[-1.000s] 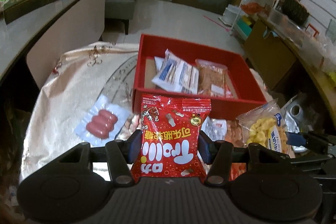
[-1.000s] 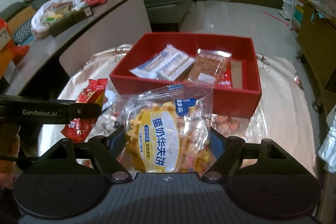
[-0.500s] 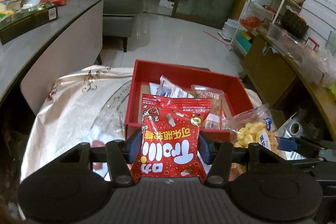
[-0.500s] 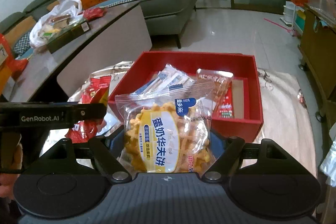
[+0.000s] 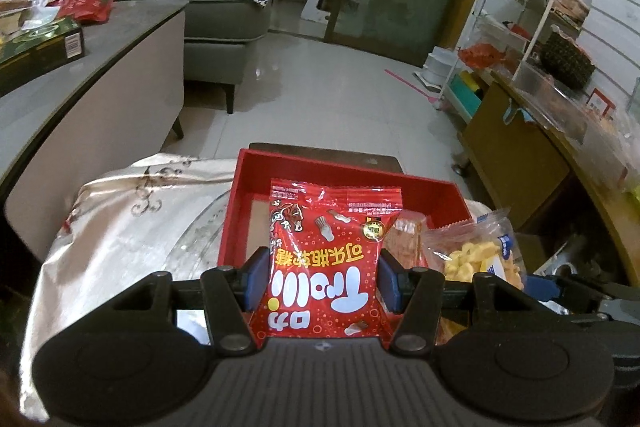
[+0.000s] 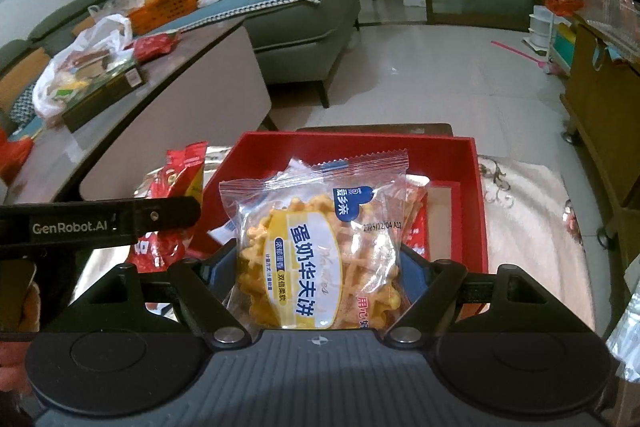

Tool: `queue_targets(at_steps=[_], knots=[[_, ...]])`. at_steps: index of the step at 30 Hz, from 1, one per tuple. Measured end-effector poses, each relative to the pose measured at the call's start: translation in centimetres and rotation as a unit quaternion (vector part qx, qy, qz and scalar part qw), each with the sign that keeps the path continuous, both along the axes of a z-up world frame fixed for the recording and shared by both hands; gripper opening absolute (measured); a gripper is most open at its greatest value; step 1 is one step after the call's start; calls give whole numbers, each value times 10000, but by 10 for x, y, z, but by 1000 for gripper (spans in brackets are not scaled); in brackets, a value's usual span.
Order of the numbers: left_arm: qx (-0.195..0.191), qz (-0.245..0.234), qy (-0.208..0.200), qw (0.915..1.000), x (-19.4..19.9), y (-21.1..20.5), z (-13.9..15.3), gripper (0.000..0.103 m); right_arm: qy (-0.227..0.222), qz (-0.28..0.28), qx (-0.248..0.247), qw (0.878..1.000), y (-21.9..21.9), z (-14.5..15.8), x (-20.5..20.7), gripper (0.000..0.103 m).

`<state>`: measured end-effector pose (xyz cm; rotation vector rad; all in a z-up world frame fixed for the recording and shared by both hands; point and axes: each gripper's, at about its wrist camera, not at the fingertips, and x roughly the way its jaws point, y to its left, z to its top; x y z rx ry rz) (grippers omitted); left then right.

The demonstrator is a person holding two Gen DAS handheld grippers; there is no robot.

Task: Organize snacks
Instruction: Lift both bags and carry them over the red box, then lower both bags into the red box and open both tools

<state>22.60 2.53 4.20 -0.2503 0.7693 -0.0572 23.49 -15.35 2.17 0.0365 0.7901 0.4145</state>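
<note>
My left gripper (image 5: 322, 277) is shut on a red candy packet (image 5: 326, 267) and holds it upright in front of the red box (image 5: 296, 163). My right gripper (image 6: 316, 267) is shut on a clear waffle packet (image 6: 316, 251) with yellow waffles, held just before the same red box (image 6: 478, 195). The waffle packet also shows in the left wrist view (image 5: 474, 255), and the red candy packet in the right wrist view (image 6: 176, 195), to the left. Other packets lie in the box, mostly hidden behind the held ones.
The box stands on a low table with a shiny cloth (image 5: 120, 227). A grey counter (image 6: 180, 75) with bags and a box runs along the left. A sofa (image 6: 304, 15) is behind it. Shelves and a wooden cabinet (image 5: 516, 155) stand on the right.
Both grippers have risen and moved toward the box with their packets still held. The box now sits lower in both views, and the sausage packet on the cloth has dropped out of sight.
</note>
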Motion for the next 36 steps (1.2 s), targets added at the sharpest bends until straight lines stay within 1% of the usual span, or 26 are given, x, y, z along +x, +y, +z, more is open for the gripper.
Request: queue_targets(at_steps=[3, 7, 12, 15, 18, 24, 36], knots=[[-21, 39, 15, 10000, 12, -1, -2, 48, 15, -65, -14, 10000, -1, -1, 12, 83], [44, 67, 52, 10000, 28, -4, -7, 48, 68, -163, -30, 9998, 0, -8, 32, 83], [232, 110, 133, 9996, 45, -6, -17, 48, 154, -268, -54, 9995, 2, -19, 55, 83], [267, 129, 219, 9993, 55, -7, -24, 48, 213, -322, -58, 9992, 2, -25, 64, 83], [397, 131, 277, 9987, 63, -10, -31, 48, 266, -341, -102, 9990, 5, -31, 72, 83], [482, 103, 428, 9979, 72, -13, -44, 48, 392, -394, -185, 9983, 5, -42, 84, 83], [650, 47, 509, 9966, 76, -19, -51, 50, 616, -462, -338, 9965, 3, -55, 93, 85]])
